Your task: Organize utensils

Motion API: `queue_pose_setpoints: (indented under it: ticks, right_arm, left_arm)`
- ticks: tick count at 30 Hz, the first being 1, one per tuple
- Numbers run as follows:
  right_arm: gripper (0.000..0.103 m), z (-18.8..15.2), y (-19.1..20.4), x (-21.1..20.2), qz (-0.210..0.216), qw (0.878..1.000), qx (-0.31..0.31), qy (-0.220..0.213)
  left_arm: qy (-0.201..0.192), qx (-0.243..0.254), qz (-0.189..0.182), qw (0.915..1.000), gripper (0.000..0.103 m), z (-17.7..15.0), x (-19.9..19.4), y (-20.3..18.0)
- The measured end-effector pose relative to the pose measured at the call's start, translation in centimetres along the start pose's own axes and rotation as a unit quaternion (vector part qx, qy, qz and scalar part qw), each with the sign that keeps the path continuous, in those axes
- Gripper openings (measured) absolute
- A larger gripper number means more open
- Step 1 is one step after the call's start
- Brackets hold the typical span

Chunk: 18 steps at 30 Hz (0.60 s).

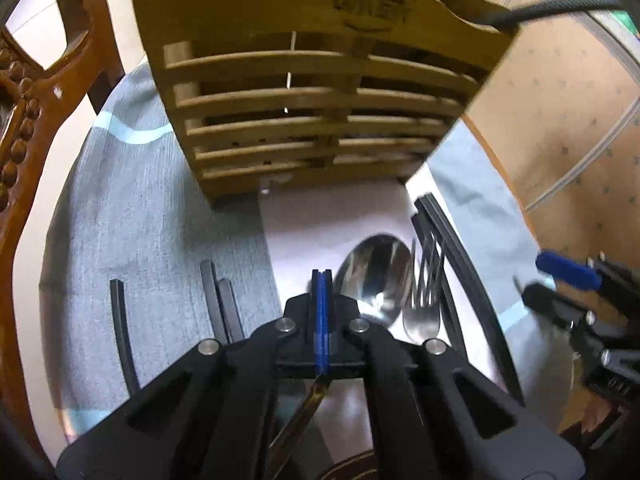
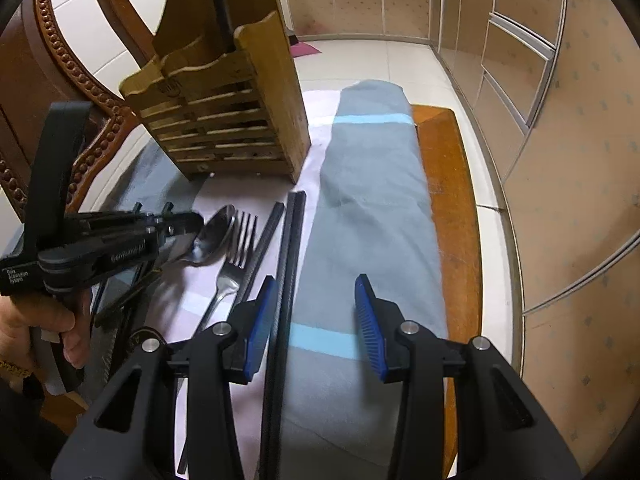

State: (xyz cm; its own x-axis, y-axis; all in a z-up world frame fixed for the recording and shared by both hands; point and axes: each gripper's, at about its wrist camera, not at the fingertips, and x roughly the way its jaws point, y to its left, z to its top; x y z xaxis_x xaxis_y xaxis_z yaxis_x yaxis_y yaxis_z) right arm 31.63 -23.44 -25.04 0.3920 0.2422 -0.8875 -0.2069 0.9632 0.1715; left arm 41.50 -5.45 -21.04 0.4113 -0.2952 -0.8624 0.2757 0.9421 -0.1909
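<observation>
Utensils on pale cloth before wooden holder (image 1: 312,92): spoon (image 1: 376,276), fork (image 1: 424,304), black chopsticks (image 2: 290,256). My left gripper (image 1: 321,280) clamped shut on thin brass-coloured handle (image 1: 304,416); lift straight, tip into slot. Right gripper (image 2: 316,320) half open, empty, over chopsticks.

Spoon (image 2: 214,236) left of fork (image 2: 236,252) (touching)

The wooden holder (image 2: 224,120) blocks the far side – the grey cloth (image 2: 372,208) to its right lies open.
</observation>
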Motion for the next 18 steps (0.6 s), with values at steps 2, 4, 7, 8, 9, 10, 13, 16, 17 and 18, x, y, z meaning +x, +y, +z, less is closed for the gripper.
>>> queue_pose_setpoints:
  ticks: [2, 4, 7, 8, 9, 10, 13, 16, 17, 18]
  right_arm:
    - [0.043, 0.3, 0.4, 0.2, 0.015, 1.0, -0.02, -0.006]
    - [0.043, 0.8, 1.1, 1.0, 0.035, 0.998, -0.061, -0.007]
    - [0.043, 1.5, 2.4, 2.3, 0.055, 0.989, -0.133, -0.018]
    - [0.043, 1.7, 2.7, 2.6, 0.061, 0.987, -0.148, -0.023]
    - [0.043, 1.9, 2.9, 2.9, 0.074, 0.984, -0.161, -0.031]
    - [0.043, 2.1, 3.0, 3.0, 0.083, 0.982, -0.165, -0.034]
    - [0.043, 3.1, 2.8, 4.1, 0.108, 0.982, -0.153, -0.023]
    - [0.043, 3.4, 2.2, 5.2, 0.124, 0.983, -0.139, -0.004]
    - [0.043, 3.6, 2.1, 5.6, 0.13, 0.982, -0.135, 0.001]
    - [0.043, 3.7, 1.9, 6.0, 0.14, 0.982, -0.13, 0.005]
  left_arm:
    - [-0.007, 0.003, 0.009, 0.9999, 0.003, -0.5, -0.8, 0.2]
    - [-0.013, 0.004, 0.014, 0.9998, 0.031, -1.1, -1.8, 0.6]
    - [-0.035, 0.02, 0.031, 0.9987, 0.056, -1.6, -3.0, 0.6]
    - [-0.033, 0.025, 0.033, 0.9986, 0.056, -1.7, -3.1, 0.5]
    - [-0.032, 0.031, 0.034, 0.9984, 0.056, -1.7, -3.1, 0.2]
    - [-0.033, 0.041, 0.037, 0.9979, 0.056, -1.7, -3.3, 0.0]
    - [-0.033, 0.076, 0.051, 0.9953, 0.055, -1.7, -3.4, -1.3]
    - [-0.031, 0.105, 0.055, 0.9925, 0.052, -1.9, -3.6, -2.1]
    - [-0.03, 0.116, 0.061, 0.9909, 0.051, -2.0, -3.6, -2.3]
    - [-0.029, 0.122, 0.066, 0.99, 0.052, -2.3, -3.1, -3.2]
